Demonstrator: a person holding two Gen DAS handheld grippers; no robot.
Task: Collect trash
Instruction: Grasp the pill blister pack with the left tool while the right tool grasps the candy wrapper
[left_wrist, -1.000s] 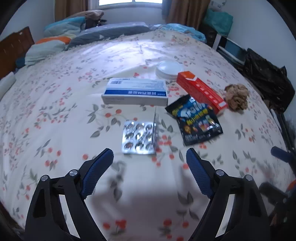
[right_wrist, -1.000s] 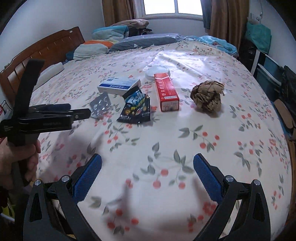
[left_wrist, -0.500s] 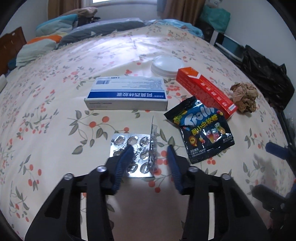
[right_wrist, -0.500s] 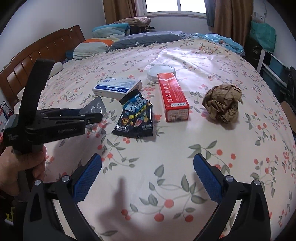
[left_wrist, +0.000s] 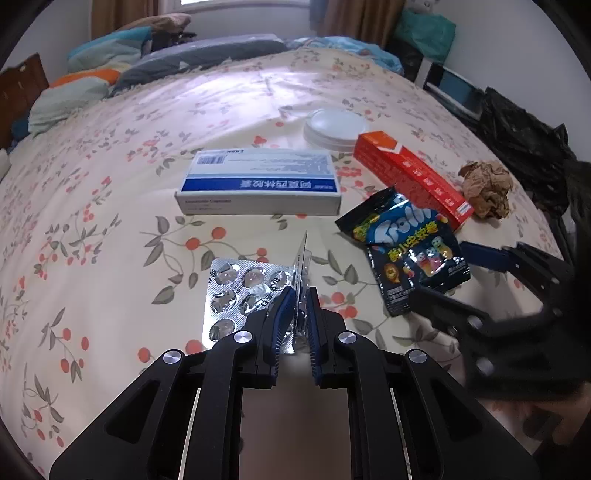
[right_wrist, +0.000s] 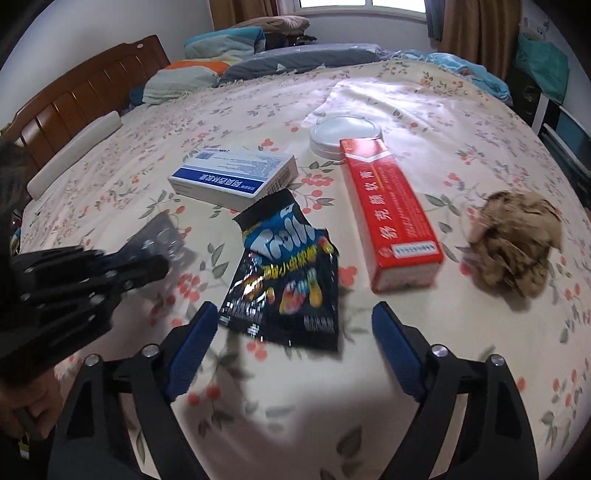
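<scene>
A silver blister pack (left_wrist: 240, 291) lies on the flowered bedsheet (left_wrist: 110, 221), one flap bent upright. My left gripper (left_wrist: 300, 295) is shut on that flap; the right wrist view shows the pack (right_wrist: 159, 232) at the left gripper's tip. A black candy bag (right_wrist: 288, 277) lies just right of it. My right gripper (right_wrist: 293, 314) straddles the bag's near end. Its jaws are closing and the pads stand clear of the bag. Farther off lie a blue-white medicine box (left_wrist: 258, 184), a red carton (right_wrist: 388, 214) and a crumpled brown paper ball (right_wrist: 513, 240).
A white round lid (left_wrist: 334, 127) sits behind the red carton. Pillows (right_wrist: 184, 77) and a wooden headboard (right_wrist: 74, 99) are at the bed's far left. A black plastic bag (left_wrist: 524, 129) hangs off the bed's right side.
My left gripper came down over the blister pack and closed on its upright flap. My right gripper moved forward up to the candy bag, and its jaws have narrowed a little.
</scene>
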